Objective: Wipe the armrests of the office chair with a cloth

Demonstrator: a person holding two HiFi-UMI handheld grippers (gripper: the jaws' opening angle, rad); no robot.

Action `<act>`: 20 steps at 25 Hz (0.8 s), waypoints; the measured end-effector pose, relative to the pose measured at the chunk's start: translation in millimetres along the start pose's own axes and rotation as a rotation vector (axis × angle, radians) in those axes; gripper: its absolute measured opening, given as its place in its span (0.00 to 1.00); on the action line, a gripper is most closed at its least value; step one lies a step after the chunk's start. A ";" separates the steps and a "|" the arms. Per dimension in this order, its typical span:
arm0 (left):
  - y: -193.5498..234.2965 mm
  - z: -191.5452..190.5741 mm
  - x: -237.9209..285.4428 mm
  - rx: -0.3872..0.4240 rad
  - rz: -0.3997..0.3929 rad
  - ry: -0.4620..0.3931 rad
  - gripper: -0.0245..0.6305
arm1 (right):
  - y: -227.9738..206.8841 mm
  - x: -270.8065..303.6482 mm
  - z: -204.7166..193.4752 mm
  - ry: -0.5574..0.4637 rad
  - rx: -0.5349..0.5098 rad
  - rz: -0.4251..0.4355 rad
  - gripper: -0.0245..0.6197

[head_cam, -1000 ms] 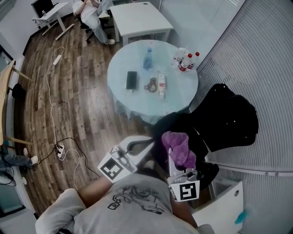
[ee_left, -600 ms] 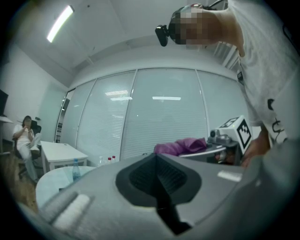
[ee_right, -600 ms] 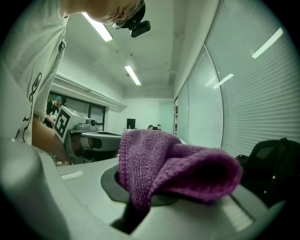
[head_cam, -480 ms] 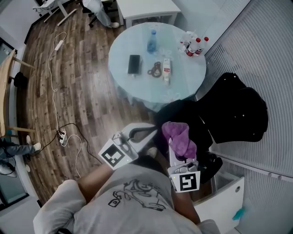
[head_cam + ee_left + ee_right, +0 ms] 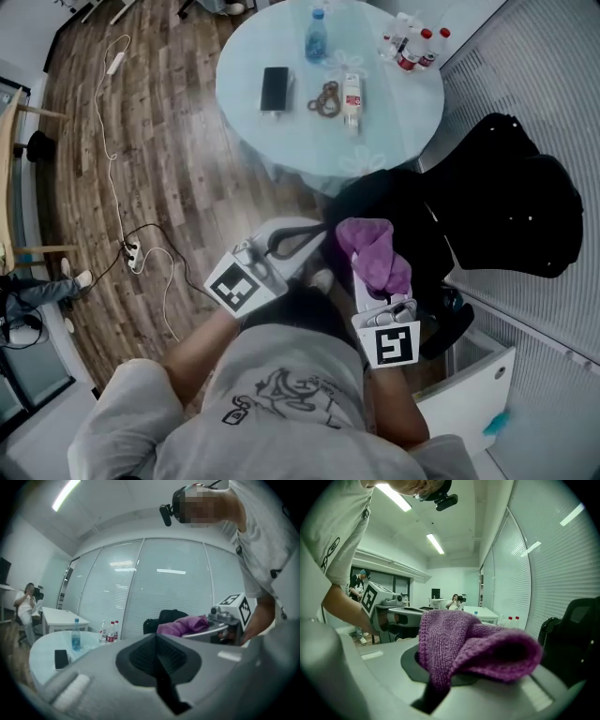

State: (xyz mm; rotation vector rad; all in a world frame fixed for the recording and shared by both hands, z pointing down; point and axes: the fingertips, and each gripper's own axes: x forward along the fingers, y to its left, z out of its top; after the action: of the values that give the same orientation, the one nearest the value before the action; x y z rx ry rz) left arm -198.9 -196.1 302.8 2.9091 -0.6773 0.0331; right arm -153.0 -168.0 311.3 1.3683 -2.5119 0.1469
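My right gripper (image 5: 362, 267) is shut on a purple cloth (image 5: 373, 255), which bunches over its jaw tips (image 5: 473, 644). My left gripper (image 5: 312, 236) is held beside it, to the left, shut with nothing in it (image 5: 157, 639). Both are held in front of the person's chest, above the floor. The black office chair (image 5: 506, 202) stands to the right of the grippers, against the ribbed wall, and its dark seat (image 5: 398, 211) lies just beyond the cloth. Part of the chair (image 5: 574, 634) shows at the right edge of the right gripper view. I cannot make out its armrests.
A round glass table (image 5: 281, 47) stands ahead with a phone (image 5: 274, 89), a water bottle (image 5: 317, 22), a small carton (image 5: 352, 92) and several red-capped bottles (image 5: 412, 47). A white cabinet (image 5: 469, 394) is at lower right. A power strip (image 5: 133, 255) and its cable lie on the wood floor.
The head view has tipped so the table and chair sit higher in frame. Both grippers have risen slightly and drawn nearer the chair seat. The cloth stays held in the right gripper.
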 end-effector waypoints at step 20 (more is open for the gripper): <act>50.7 -135.6 38.8 -0.046 -0.042 0.117 0.04 | -8.8 91.4 -171.4 0.256 0.028 0.036 0.08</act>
State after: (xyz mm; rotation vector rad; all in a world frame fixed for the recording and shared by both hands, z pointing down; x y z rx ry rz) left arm -184.6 -237.0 446.3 2.8496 -0.5896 0.1787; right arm -159.7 -209.1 501.3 1.2283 -2.3298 0.3431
